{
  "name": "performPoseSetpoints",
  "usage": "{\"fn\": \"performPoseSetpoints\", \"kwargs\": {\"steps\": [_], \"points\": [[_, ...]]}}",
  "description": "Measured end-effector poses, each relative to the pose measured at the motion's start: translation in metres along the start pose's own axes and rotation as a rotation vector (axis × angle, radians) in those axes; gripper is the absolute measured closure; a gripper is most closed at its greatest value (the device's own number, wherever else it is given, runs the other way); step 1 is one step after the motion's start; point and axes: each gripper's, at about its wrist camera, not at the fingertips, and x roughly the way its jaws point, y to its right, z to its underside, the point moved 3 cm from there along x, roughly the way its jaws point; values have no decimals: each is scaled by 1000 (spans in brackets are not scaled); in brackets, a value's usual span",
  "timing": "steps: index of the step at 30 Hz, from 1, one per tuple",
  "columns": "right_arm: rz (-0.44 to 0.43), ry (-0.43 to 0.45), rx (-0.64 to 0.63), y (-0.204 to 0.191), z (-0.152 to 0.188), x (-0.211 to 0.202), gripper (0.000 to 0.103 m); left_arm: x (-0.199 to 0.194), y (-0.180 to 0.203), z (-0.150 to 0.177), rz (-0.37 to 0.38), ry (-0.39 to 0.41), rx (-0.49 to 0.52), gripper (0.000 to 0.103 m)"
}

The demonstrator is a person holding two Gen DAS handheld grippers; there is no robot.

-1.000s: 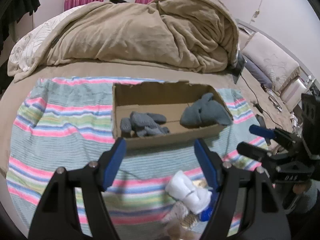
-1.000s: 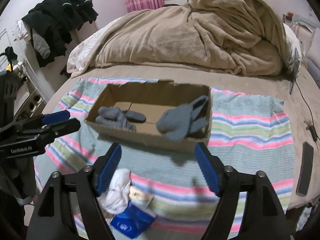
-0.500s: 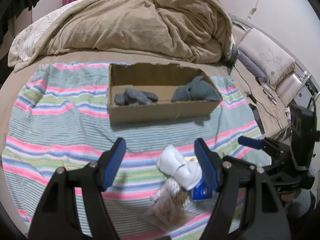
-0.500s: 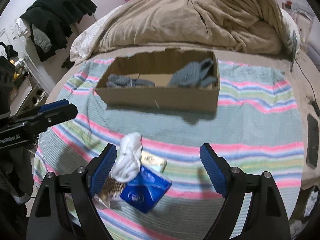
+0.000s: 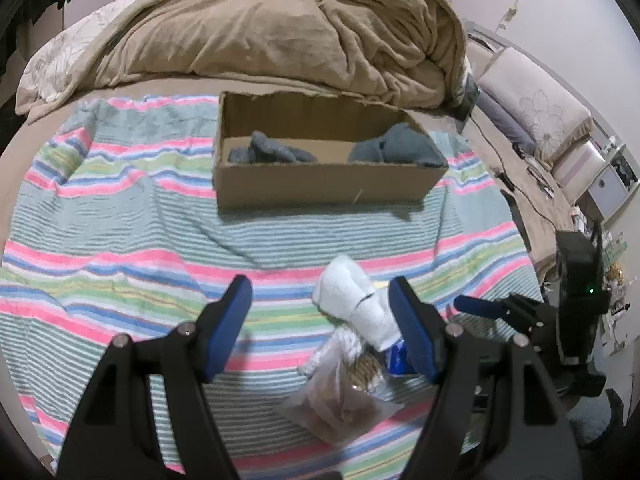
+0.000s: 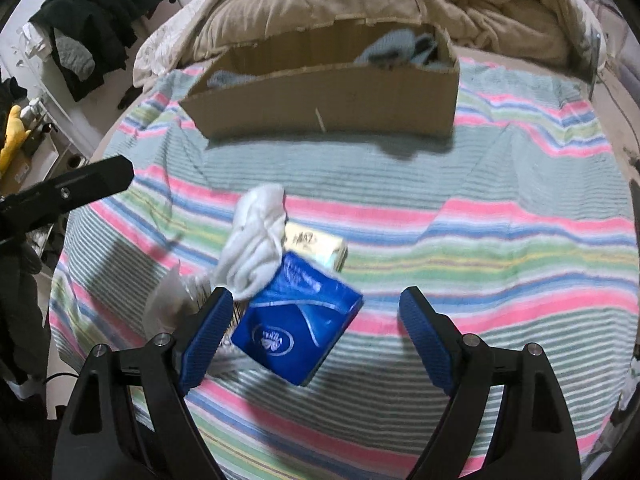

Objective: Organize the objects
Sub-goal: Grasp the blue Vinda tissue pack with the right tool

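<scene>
A cardboard box [image 5: 320,184] [image 6: 332,100] stands on the striped blanket and holds two bundles of grey gloves [image 5: 272,152] [image 5: 396,148]. Nearer me lies a small pile: a white rolled sock [image 5: 356,304] [image 6: 256,240], a blue tissue pack [image 6: 296,328], a cream packet [image 6: 316,244] and a clear bag with brown contents [image 5: 344,396]. My left gripper [image 5: 320,328] is open and empty, its right finger beside the sock. My right gripper [image 6: 316,336] is open, with the blue pack between its fingers but untouched.
The striped blanket [image 5: 100,240] covers the bed. A heaped tan duvet [image 5: 280,28] lies behind the box. Dark clothes [image 6: 104,20] hang at the left. A pillow [image 5: 536,108] and a cable [image 5: 508,176] lie at the right edge.
Both grippers have pulled back from the box and dropped toward the pile near the bed's front edge. Both stay open. Nothing has been picked up.
</scene>
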Motion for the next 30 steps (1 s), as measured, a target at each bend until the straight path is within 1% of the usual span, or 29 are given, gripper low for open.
{"fn": "performPoseSetpoints", "kwargs": {"steps": [9, 13, 15, 16, 17, 18, 19, 20, 22, 23, 27, 30], "points": [[-33, -60, 5, -5, 8, 22, 15, 10, -9, 5, -12, -27, -24, 31], [-16, -76, -6, -6, 10, 27, 16, 16, -6, 4, -9, -39, -17, 31], [6, -76, -17, -9, 10, 29, 21, 20, -3, 4, -6, -47, -12, 31], [16, -72, -22, -9, 10, 28, 30, 21, -1, 4, -5, -50, -9, 31], [24, -71, -24, -8, 10, 28, 34, 23, 0, 4, -3, -54, -6, 31], [25, -70, -24, -6, 10, 27, 35, 25, 2, 3, -1, -59, -1, 31], [30, -66, -24, -5, 9, 26, 41, 27, 4, 3, 2, -63, 2, 31], [35, -61, -25, -3, 9, 24, 43, 29, 7, 3, 5, -68, 6, 31], [44, -49, -20, 2, 7, 20, 44, 37, 13, 3, 13, -86, 16, 31], [50, -41, -17, 6, 6, 17, 47, 40, 15, 2, 15, -93, 20, 31], [66, -1, 6, 23, 2, 5, 49, 61, 27, 4, 36, -145, 32, 31], [61, 22, 30, 36, -1, -1, 49, 72, 33, 6, 35, -177, 38, 31]]}}
